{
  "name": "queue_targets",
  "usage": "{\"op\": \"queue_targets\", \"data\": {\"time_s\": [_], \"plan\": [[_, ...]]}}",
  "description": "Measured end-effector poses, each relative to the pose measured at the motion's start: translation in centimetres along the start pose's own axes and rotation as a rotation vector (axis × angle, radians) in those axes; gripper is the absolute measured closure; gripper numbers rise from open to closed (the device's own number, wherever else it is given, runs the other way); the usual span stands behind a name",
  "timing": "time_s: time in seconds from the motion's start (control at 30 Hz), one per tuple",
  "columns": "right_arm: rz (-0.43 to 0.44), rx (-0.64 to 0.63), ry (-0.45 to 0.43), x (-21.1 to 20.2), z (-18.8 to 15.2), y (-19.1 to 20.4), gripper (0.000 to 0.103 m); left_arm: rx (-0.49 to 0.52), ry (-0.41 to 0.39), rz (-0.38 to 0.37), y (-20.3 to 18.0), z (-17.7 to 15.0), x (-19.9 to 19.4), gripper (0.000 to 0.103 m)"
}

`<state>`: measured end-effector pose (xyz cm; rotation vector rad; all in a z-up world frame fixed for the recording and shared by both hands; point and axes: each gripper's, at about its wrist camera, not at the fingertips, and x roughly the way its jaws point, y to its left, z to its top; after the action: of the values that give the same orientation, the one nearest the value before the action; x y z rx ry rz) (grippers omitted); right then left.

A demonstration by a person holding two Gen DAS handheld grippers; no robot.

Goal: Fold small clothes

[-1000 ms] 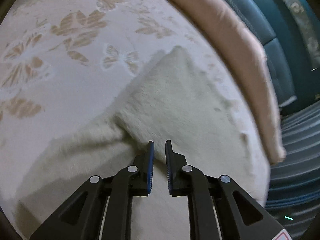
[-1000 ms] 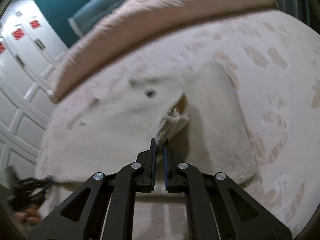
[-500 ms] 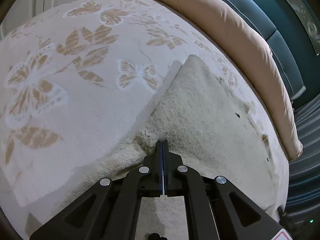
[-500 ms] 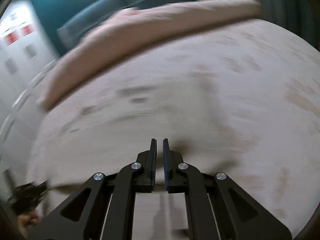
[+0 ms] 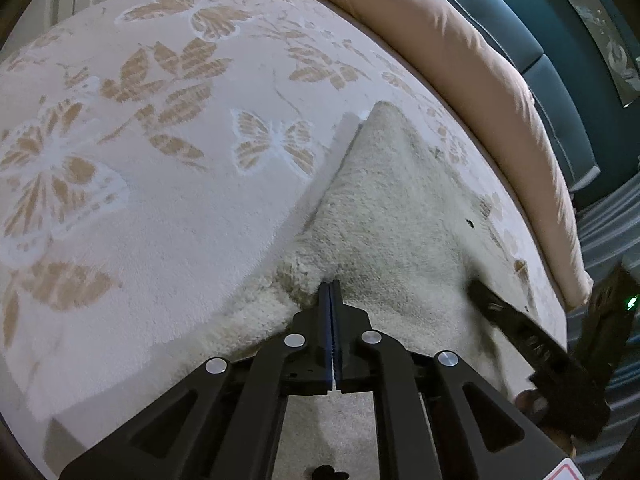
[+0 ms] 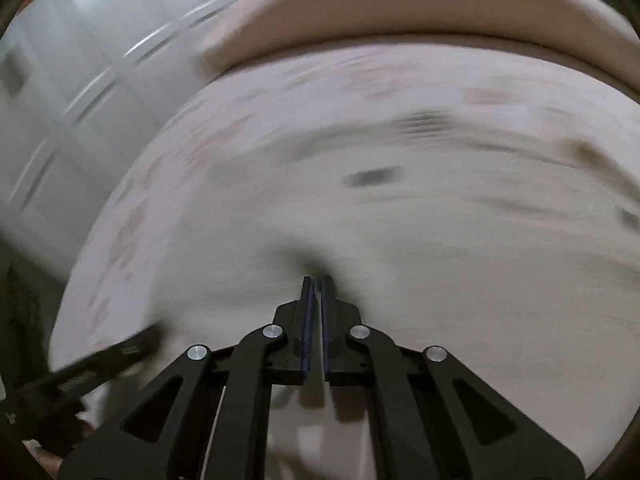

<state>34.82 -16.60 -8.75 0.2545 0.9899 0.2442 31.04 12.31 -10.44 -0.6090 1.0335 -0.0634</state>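
**Cream fleece garment on butterfly bedspread, both claws at its edges**

- Garment: cream, fluffy, lying flat on the bed; in the left wrist view it runs from a pointed corner at 12 o'clock down to the bottom of frame, where the claw body covers its near part. A small dark spot shows toward 3 o'clock. What kind of garment it is cannot be made out. In the right wrist view it is smeared by motion blur; only dark streaks and a pale surface register.
- Left claw: jaws pressed together with no visible gap, tips pinching a bunched fold of the garment's left edge.
- Right claw: jaws nearly together, a narrow slit between the blue pads; tips sit at a dark crease of the garment, but blur hides whether cloth is caught between them. In the left wrist view it appears at 4 o'clock, one finger resting on the garment's right edge, the rest cut off by the frame.
- Bedspread: pale pink with tan butterflies and leaves, under the garment.
- Pillow: peach, long, along the far bed edge from 12 to 3 o'clock.
- Cabinet doors: white, panelled, blurred, at 10 o'clock.
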Motion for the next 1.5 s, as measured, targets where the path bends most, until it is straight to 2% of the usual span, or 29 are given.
{"op": "queue_targets", "data": {"time_s": [0.03, 0.1, 0.17, 0.2, 0.23, 0.27, 0.3, 0.37, 0.4, 0.43, 0.47, 0.5, 0.57, 0.6, 0.63, 0.67, 0.7, 0.77, 0.8, 0.87, 0.9, 0.97, 1.0, 1.1, 1.17, 1.27, 1.33, 1.43, 1.5], "plan": [[-0.014, 0.073, -0.03, -1.5, -0.2, -3.1, 0.103, 0.002, 0.003, -0.009, 0.1, 0.0, 0.0, 0.096], [-0.122, 0.221, -0.087, -5.2, -1.3, -9.5, 0.102, 0.003, 0.006, -0.015, 0.2, 0.1, 0.0, 0.096], [-0.23, 0.289, -0.146, -9.1, -2.9, -13.6, 0.095, 0.005, 0.003, -0.011, 0.1, 0.0, 0.0, 0.096], [-0.277, 0.326, -0.175, -11.3, -3.9, -15.5, 0.083, 0.006, 0.0, -0.007, 0.1, 0.0, 0.0, 0.096], [-0.278, 0.352, -0.188, -12.5, -4.6, -16.6, 0.076, 0.005, -0.004, -0.001, 0.0, -0.1, 0.0, 0.096], [-0.259, 0.375, -0.192, -13.4, -5.3, -17.6, 0.062, 0.002, -0.007, 0.004, -0.1, -0.2, 0.0, 0.096], [-0.246, 0.375, -0.182, -13.7, -5.6, -18.0, 0.054, -0.002, -0.012, 0.014, -0.3, -0.2, 0.0, 0.096], [-0.224, 0.338, -0.149, -12.6, -5.8, -17.3, 0.048, -0.008, -0.018, 0.036, -0.6, -0.3, 0.0, 0.096], [-0.213, 0.303, -0.109, -11.4, -5.8, -16.7, 0.048, -0.012, -0.02, 0.053, -0.8, -0.3, 0.0, 0.096], [-0.246, 0.259, -0.083, -10.5, -5.7, -15.9, 0.052, -0.014, -0.018, 0.068, -1.0, -0.3, -0.1, 0.096], [-0.273, 0.211, -0.093, -10.5, -5.5, -15.0, 0.081, -0.013, -0.012, 0.089, -1.3, -0.2, -0.2, 0.096], [-0.233, 0.215, -0.123, -11.9, -5.4, -15.1, 0.095, -0.017, -0.008, 0.1, -1.5, 0.0, -0.3, 0.096], [-0.111, 0.274, -0.242, -14.9, -4.9, -14.8, 0.096, -0.016, -0.008, 0.121, -1.7, 0.2, -0.6, 0.096], [-0.091, 0.277, -0.302, -16.8, -4.8, -14.9, 0.096, -0.007, -0.006, 0.129, -1.7, 0.3, -0.6, 0.096], [-0.108, 0.271, -0.326, -17.5, -5.0, -15.1, 0.096, -0.003, -0.004, 0.13, -1.6, 0.2, -0.5, 0.096], [-0.142, 0.267, -0.305, -16.8, -5.1, -15.4, 0.096, -0.001, -0.003, 0.13, -1.5, 0.2, -0.4, 0.096], [-0.194, 0.271, -0.185, -14.2, -5.9, -17.0, 0.095, -0.001, -0.007, 0.131, -1.4, 0.1, -0.3, 0.096], [-0.24, 0.284, -0.065, -11.4, -7.3, -18.8, 0.096, 0.006, -0.009, 0.135, -1.5, -0.1, -0.3, 0.096], [-0.23, 0.286, -0.117, -12.4, -7.7, -18.6, 0.091, 0.011, -0.011, 0.139, -1.6, -0.2, -0.3, 0.096], [-0.312, 0.311, -0.178, -14.3, -7.3, -17.4, 0.087, 0.01, -0.01, 0.137, -1.5, -0.3, -0.3, 0.096], [-0.323, 0.299, -0.226, -15.2, -6.6, -16.0, 0.087, 0.01, -0.01, 0.133, -1.4, -0.4, -0.2, 0.096], [-0.245, 0.247, -0.272, -15.5, -4.8, -12.6, 0.087, 0.012, -0.011, 0.128, -1.4, -0.4, -0.1, 0.096], [-0.195, 0.213, -0.258, -14.7, -3.9, -11.1, 0.087, 0.014, -0.012, 0.126, -1.3, -0.4, -0.1, 0.096], [0.005, 0.078, -0.154, -10.1, -1.0, -4.5, 0.087, 0.024, -0.013, 0.128, -1.5, -0.5, -0.1, 0.096], [0.092, 0.005, -0.08, -6.1, 0.7, -0.7, 0.087, 0.024, -0.012, 0.122, -1.4, -0.5, -0.1, 0.096], [0.096, -0.09, 0.03, 1.0, 2.5, 4.4, 0.087, 0.029, -0.008, 0.107, -1.1, -0.5, -0.2, 0.096], [0.068, -0.109, 0.089, 4.0, 2.9, 6.3, 0.087, 0.032, -0.003, 0.096, -1.1, -0.4, -0.1, 0.096], [-0.038, -0.137, 0.096, 7.4, 4.1, 7.3, 0.089, 0.035, 0.002, 0.086, -1.0, -0.4, 0.0, 0.096], [-0.084, -0.094, 0.091, 8.4, 5.3, 7.2, 0.091, 0.04, 0.002, 0.082, -1.0, -0.4, 0.1, 0.096]]}}
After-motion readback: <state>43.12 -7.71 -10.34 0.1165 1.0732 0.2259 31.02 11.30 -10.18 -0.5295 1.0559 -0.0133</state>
